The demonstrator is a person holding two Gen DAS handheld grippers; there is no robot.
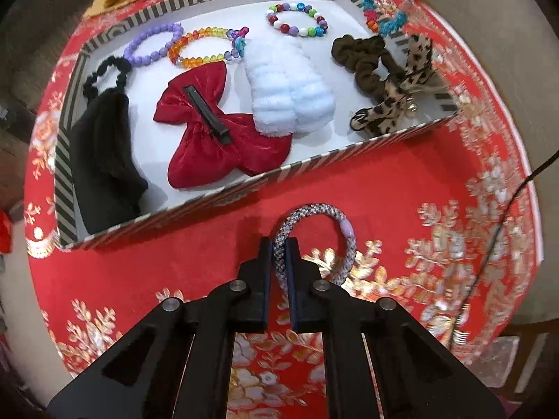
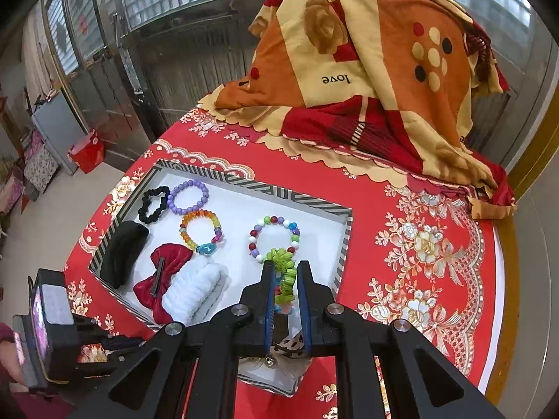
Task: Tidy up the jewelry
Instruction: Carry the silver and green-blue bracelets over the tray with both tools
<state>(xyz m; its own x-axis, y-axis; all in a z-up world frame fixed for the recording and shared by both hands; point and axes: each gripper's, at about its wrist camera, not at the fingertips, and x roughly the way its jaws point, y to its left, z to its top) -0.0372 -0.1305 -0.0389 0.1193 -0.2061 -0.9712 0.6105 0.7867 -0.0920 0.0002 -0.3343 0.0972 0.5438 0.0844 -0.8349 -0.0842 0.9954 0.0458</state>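
Note:
A striped-rim white tray (image 1: 307, 162) (image 2: 344, 241) sits on the red tablecloth and holds bracelets and hair pieces. My left gripper (image 1: 280, 244) is shut on a grey speckled rope bangle (image 1: 344, 234), held just above the cloth in front of the tray. My right gripper (image 2: 285, 266) is shut on a green, blue and pink beaded bracelet (image 2: 285, 272), held above the tray's right part; it also shows in the left wrist view (image 1: 387, 17). In the tray lie a multicoloured bead bracelet (image 1: 297, 19) (image 2: 274, 235), a red bow (image 1: 216, 129) and a white scrunchie (image 1: 286, 87).
A purple bracelet (image 1: 153, 47), an orange bracelet (image 1: 201, 49), black pieces (image 1: 104, 160), a brown scrunchie (image 1: 363, 59) and a leopard bow (image 1: 394, 101) lie in the tray. A folded orange blanket (image 2: 367, 70) lies behind. A black cable (image 1: 503, 223) hangs right.

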